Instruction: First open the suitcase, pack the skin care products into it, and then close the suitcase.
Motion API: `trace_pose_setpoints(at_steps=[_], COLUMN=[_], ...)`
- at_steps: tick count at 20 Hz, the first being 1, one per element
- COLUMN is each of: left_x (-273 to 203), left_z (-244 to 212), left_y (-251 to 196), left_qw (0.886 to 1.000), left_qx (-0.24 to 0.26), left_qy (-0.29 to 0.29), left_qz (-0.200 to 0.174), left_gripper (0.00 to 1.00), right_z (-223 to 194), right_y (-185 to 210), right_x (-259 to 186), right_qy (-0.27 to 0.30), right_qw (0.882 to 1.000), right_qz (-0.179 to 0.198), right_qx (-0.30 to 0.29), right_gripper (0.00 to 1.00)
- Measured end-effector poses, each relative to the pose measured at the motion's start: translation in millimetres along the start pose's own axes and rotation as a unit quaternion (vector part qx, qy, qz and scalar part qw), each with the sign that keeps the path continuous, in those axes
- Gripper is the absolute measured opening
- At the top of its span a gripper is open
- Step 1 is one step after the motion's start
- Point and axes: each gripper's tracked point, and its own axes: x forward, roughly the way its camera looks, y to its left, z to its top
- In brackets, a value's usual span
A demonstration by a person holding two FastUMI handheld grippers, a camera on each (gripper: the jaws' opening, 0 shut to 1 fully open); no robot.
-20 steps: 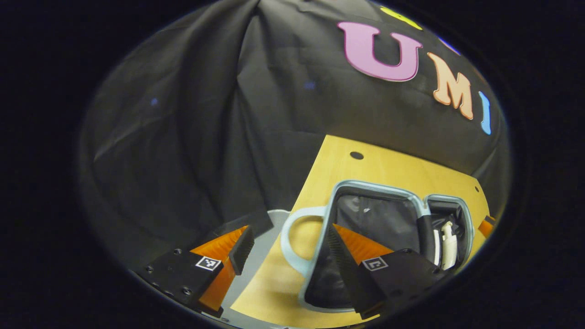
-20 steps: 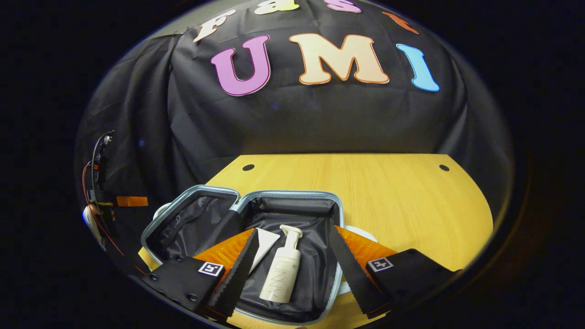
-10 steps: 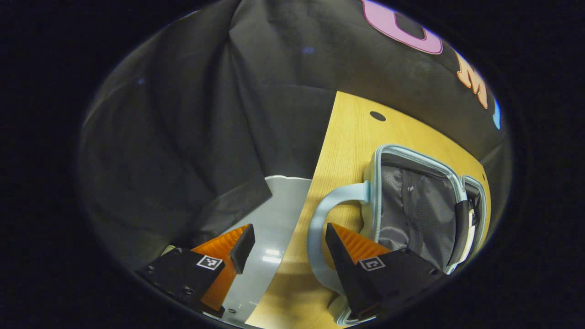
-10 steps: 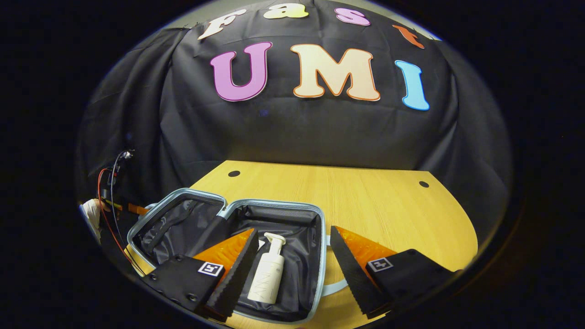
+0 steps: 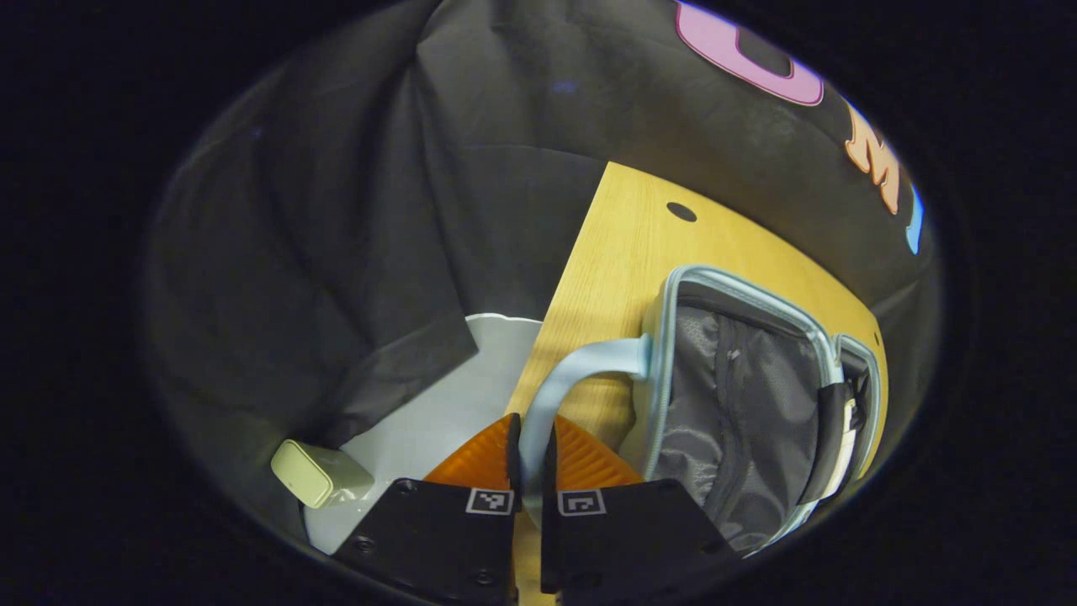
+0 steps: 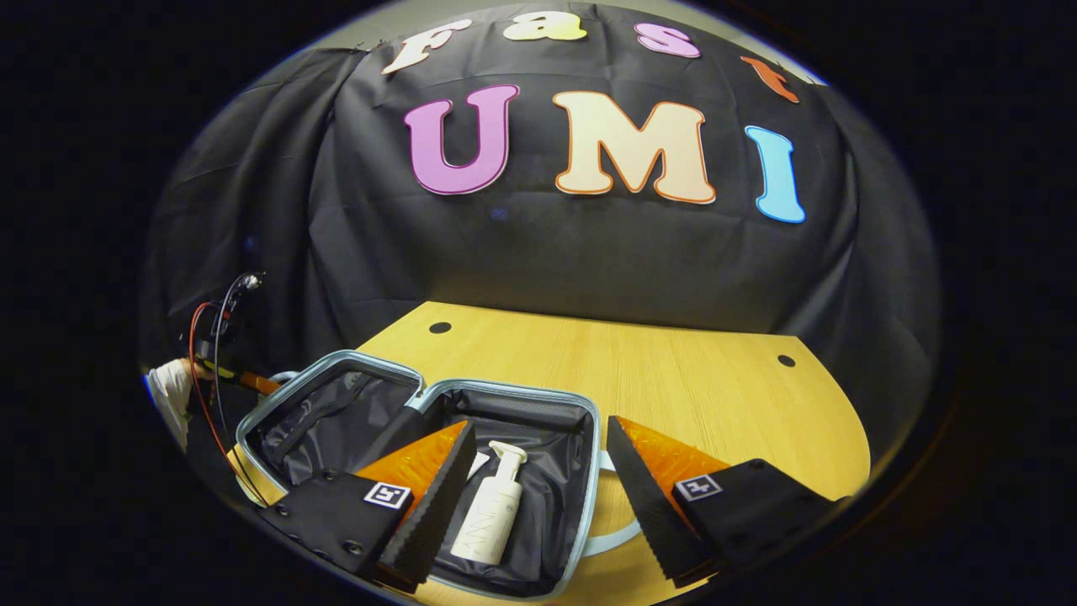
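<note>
- Wooden tabletop [image 6: 673, 379] carries the open suitcase [image 6: 589, 471], low in frame, pump bottle [image 6: 492, 513] inside.
- Left gripper [image 5: 530, 471] just clamped the suitcase handle [image 5: 572, 370]; closing looks next.
- Right gripper [image 6: 538, 488] gapes wide, empty.

bare table [image 6: 715, 396] right of open suitcase [image 6: 580, 412], pump bottle [image 6: 492, 509] lying inside, cloth wall behind

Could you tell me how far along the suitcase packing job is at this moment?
Opening is done: the suitcase lies open on the table. Packing looks done too: a pump bottle lies inside. In hand: the left gripper has its jaws shut on the lid-side handle, likely to swing that half over. The right gripper hovers open. Closing remains.
</note>
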Motion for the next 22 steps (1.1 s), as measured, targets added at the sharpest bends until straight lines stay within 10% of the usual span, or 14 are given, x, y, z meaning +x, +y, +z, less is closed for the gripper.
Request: trace_pose_setpoints(at_steps=[7, 22], left_x=[-90, -222], left_z=[36, 66], left_y=[-33, -211], left_qw=[0.996, 0.975], left_qx=[0.044, 0.113], left_qy=[-0.076, -0.186], left_qz=[0.031, -0.052], left_gripper=[0.01, 0.01], right_z=[15, 28], right_y=[-22, -106], right_x=[-18, -68], right_qy=[-0.04, -0.092], right_qw=[0.998, 0.995], right_qz=[0.041, 0.04], right_qx=[-0.024, 0.019], right_gripper=[0.99, 1.0])
